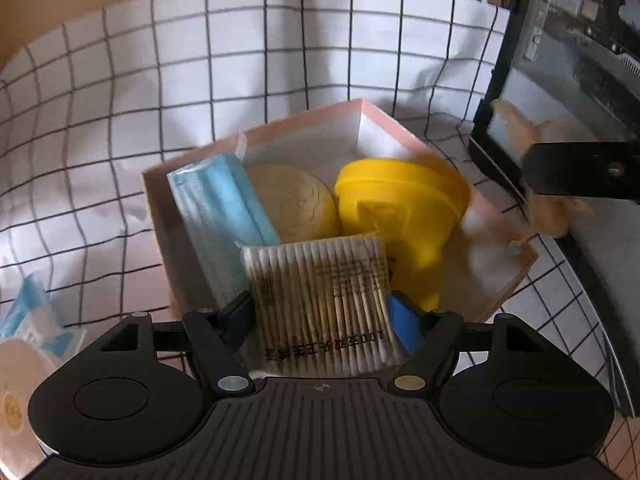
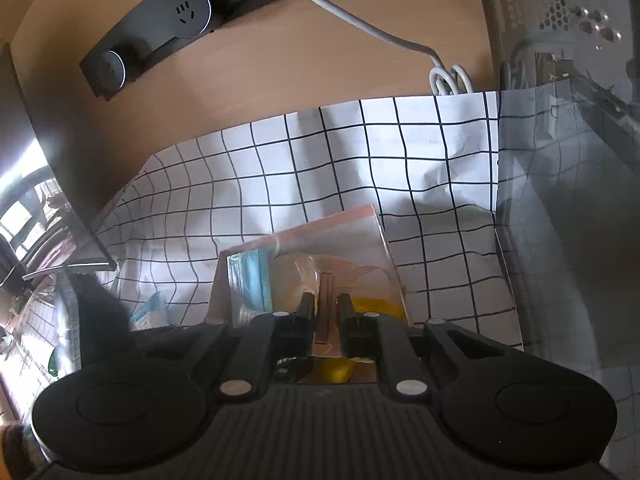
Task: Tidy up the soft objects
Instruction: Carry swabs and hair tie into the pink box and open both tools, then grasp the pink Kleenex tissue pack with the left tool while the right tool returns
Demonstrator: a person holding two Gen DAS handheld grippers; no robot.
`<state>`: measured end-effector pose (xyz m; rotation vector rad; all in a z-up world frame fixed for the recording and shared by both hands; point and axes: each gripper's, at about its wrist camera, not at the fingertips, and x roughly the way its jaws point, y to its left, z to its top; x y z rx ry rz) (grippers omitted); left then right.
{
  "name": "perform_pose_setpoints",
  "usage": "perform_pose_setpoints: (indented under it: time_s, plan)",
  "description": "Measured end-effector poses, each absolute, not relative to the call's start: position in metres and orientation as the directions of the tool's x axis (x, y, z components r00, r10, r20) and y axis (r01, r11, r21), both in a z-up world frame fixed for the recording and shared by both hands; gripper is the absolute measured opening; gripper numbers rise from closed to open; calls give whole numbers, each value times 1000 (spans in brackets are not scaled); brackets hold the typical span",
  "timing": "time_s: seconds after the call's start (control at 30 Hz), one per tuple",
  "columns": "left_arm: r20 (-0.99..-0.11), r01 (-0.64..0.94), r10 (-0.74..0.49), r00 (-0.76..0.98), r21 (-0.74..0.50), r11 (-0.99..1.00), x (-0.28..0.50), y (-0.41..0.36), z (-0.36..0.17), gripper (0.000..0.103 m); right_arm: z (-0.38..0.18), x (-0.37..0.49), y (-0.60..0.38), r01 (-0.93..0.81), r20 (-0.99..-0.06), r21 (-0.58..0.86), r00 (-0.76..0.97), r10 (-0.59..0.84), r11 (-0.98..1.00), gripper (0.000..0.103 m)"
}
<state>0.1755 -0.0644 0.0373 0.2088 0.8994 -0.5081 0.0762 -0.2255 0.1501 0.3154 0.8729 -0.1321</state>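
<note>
A pink box (image 1: 394,120) stands on the checked cloth. In it lie a blue pack of face masks (image 1: 224,208), a round tan sponge (image 1: 292,204) and a yellow soft toy (image 1: 396,200). My left gripper (image 1: 324,312) is shut on a clear pack of cotton swabs (image 1: 320,300), held over the box's near edge. My right gripper (image 2: 325,312) is shut on the box's near wall (image 2: 326,312); the masks (image 2: 250,276) and sponge (image 2: 288,280) show beyond it. The right gripper's finger (image 1: 580,176) shows at the box's right corner in the left wrist view.
A checked cloth (image 1: 120,100) covers the table and rises behind. A dark computer case (image 1: 560,60) stands at the right. A blue-white packet (image 1: 28,312) lies at the left. A power strip (image 2: 160,28) and white cable (image 2: 360,20) lie on the wood beyond.
</note>
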Motion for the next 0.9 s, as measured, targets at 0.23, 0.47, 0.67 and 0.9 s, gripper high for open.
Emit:
perform_pose_setpoints:
  time_s: [0.23,0.47,0.67,0.9]
  plan:
    - [-703,515,-448,552,-135,847,164,-46,77,76,152,96,-218,244,-759,222,651,11,944,13]
    - [-679,533,-518,521,-216,818,129,-8,103,75,148,148,-219,265,-700,262,714,-6,928,14]
    - [-685,446,-452,571,-204,872,96,63,107,75,123,179,-237,347,-759,322,651,21,881,51]
    - [-691,111,-265,673,-261,959,59,180,70,75,147,155,-204,279,-773,269,634,34,922,51]
